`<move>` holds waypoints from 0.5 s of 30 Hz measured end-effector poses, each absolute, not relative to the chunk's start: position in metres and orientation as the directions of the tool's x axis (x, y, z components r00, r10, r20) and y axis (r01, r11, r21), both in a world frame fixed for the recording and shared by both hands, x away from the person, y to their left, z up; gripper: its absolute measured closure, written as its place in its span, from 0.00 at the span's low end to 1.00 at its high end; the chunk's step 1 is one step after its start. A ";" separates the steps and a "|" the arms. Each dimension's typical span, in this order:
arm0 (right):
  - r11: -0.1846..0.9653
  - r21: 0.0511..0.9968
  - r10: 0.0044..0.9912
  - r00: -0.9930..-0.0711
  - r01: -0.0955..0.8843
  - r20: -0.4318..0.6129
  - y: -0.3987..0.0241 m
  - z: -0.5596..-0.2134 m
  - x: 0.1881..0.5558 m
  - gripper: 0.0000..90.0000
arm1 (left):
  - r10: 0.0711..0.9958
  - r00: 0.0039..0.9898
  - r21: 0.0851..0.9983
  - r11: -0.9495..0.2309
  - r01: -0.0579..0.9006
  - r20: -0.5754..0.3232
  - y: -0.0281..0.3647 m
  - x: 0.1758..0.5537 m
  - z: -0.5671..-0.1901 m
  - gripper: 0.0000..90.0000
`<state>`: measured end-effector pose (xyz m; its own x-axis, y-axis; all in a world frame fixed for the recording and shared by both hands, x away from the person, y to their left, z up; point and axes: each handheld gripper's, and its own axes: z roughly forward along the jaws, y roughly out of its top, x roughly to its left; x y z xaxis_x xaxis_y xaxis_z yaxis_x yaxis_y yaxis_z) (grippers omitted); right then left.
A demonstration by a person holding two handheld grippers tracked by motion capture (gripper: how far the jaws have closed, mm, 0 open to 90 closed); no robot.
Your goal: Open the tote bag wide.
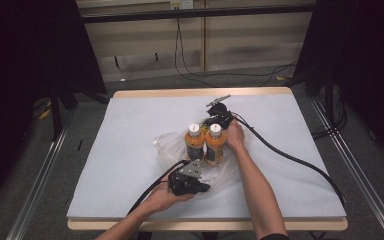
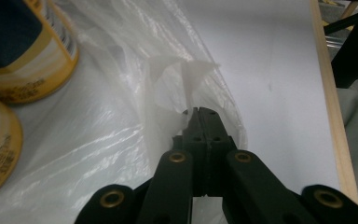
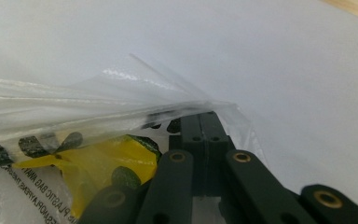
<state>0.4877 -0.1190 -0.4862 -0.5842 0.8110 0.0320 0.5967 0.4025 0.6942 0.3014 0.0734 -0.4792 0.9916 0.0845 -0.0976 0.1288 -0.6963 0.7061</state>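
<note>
Two orange juice bottles with white caps, one [image 1: 195, 144] beside the other [image 1: 214, 146], stand upright on a clear plastic bag [image 1: 167, 146] in the middle of the white-covered table [image 1: 130, 115]. My left gripper [image 1: 206, 188] is at the bag's near edge, in front of the bottles. Its jaws [image 2: 198, 113] are shut on a fold of the bag's film [image 2: 177, 79], with the bottles' labels [image 2: 23, 56] at the view's left. My right gripper [image 1: 211, 122] is just behind the bottles, shut [image 3: 204, 117] on the bag's far edge [image 3: 121, 109]. Yellow and black print [image 3: 98, 168] shows through the film.
Black cables trail from both grippers, the right one [image 1: 290, 157] curving across the table's right half. The table's wooden rim [image 1: 205, 92] frames the white cover. Dark stands and floor cables surround the table.
</note>
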 end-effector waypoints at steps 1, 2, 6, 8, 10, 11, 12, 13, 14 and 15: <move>0.398 0.696 0.811 -0.584 0.597 0.038 -0.119 -0.486 0.488 1.00 | 0.081 0.991 0.717 -0.684 0.132 -0.105 0.074 0.302 -0.480 1.00; 0.397 0.694 0.810 -0.584 0.600 0.042 -0.119 -0.486 0.488 1.00 | 0.080 0.991 0.716 -0.685 0.131 -0.105 0.074 0.302 -0.480 1.00; 0.395 0.688 0.798 -0.598 0.609 0.071 -0.122 -0.481 0.484 1.00 | 0.083 0.990 0.720 -0.679 0.140 -0.115 0.075 0.302 -0.480 1.00; 0.398 0.694 0.793 -0.606 0.600 0.070 -0.122 -0.480 0.484 1.00 | 0.078 0.990 0.729 -0.670 0.140 -0.119 0.077 0.303 -0.478 1.00; 0.394 0.713 0.775 -0.627 0.580 0.082 -0.126 -0.470 0.478 1.00 | 0.085 0.989 0.752 -0.642 0.147 -0.121 0.079 0.304 -0.470 0.98; 0.392 0.720 0.770 -0.633 0.572 0.084 -0.128 -0.467 0.477 1.00 | 0.087 0.990 0.755 -0.640 0.142 -0.112 0.081 0.305 -0.466 0.98; 0.387 0.726 0.767 -0.636 0.569 0.090 -0.130 -0.463 0.474 1.00 | 0.097 0.987 0.772 -0.615 0.161 -0.128 0.082 0.305 -0.462 0.98; 0.377 0.736 0.764 -0.638 0.562 0.095 -0.133 -0.458 0.471 1.00 | 0.094 0.988 0.781 -0.606 0.153 -0.121 0.084 0.306 -0.459 0.98; 0.377 0.736 0.764 -0.638 0.562 0.095 -0.133 -0.458 0.471 1.00 | 0.094 0.988 0.781 -0.606 0.153 -0.121 0.084 0.306 -0.459 0.98; 0.371 0.748 0.757 -0.646 0.550 0.100 -0.137 -0.451 0.465 1.00 | 0.107 0.988 0.795 -0.586 0.156 -0.116 0.087 0.307 -0.454 0.98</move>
<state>0.4649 -0.1368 -0.4514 -0.6461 0.7567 0.1002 0.5502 0.3707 0.7483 0.3068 0.0869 -0.4536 0.9875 0.1067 -0.1156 0.1564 -0.5860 0.7950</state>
